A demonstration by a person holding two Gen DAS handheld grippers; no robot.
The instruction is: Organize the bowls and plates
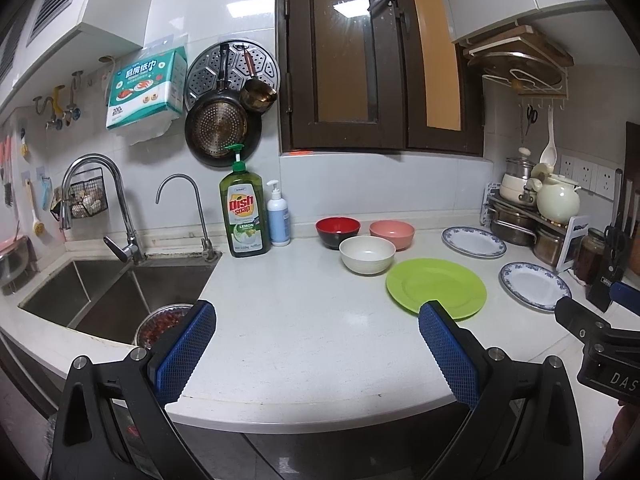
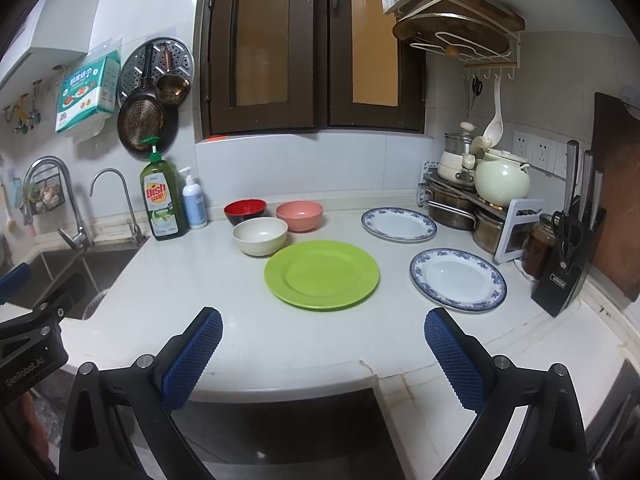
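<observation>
Both grippers hang over the near edge of the white desk point(image 2: 224, 320), jaws spread wide and holding nothing. The left gripper point(image 1: 316, 320) sits toward the sink point(image 1: 120, 296); the right gripper point(image 2: 323, 326) faces the dishes.

Three bowls cluster near the back wall: a red bowl point(image 2: 245, 211) at the left, a pink bowl point(image 2: 299, 215) to its right, and a white bowl point(image 2: 260, 236) just in front of the two, close to both; whether they touch I cannot tell. All three stand upright. A green plate point(image 2: 321, 274) lies flat just in front of the white bowl. Two blue-rimmed plates lie to its right, apart from each other: the far plate point(image 2: 399, 224) near the pot rack point(image 2: 460, 196), the near plate point(image 2: 458, 280) just beside the knife block point(image 2: 566, 256).

A dish soap bottle point(image 2: 163, 200) and a smaller pump bottle point(image 2: 194, 200) stand side by side between the sink and the bowls
</observation>
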